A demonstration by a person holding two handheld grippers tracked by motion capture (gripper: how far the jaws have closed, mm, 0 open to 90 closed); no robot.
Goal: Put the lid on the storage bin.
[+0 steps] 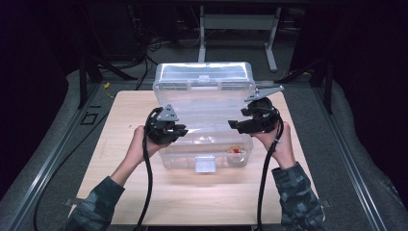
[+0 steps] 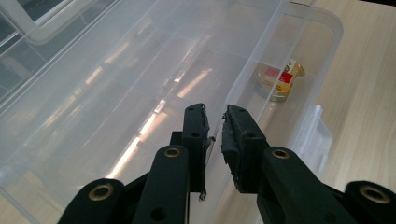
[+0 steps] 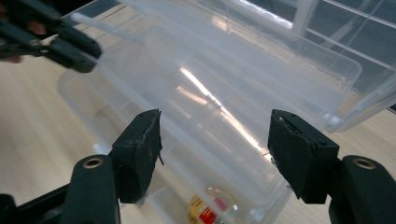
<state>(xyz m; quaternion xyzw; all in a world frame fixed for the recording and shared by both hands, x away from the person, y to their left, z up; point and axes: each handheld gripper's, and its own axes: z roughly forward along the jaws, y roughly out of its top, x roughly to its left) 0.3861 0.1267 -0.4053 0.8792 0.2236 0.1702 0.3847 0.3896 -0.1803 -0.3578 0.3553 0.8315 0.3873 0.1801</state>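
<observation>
Lid-lifting step — left claw [image 2: 214,135] clenched on the clear storage box's [image 1: 207,159] inner tray wall, right claw [image 3: 215,154] released above it; next, steady the raised lid [image 1: 204,77].

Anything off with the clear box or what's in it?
Nothing spilled or broken. The clear plastic box sits square on the wooden table, lid up. A clear inner tray is tilted inside it, with the left hand-held gripper shut on its edge. One small round item lies in the front corner compartment.

Left hand-held gripper [image 1: 179,131] has its jaws nearly together; right hand-held gripper [image 1: 234,125] has jaws spread wide, nothing gripped
</observation>
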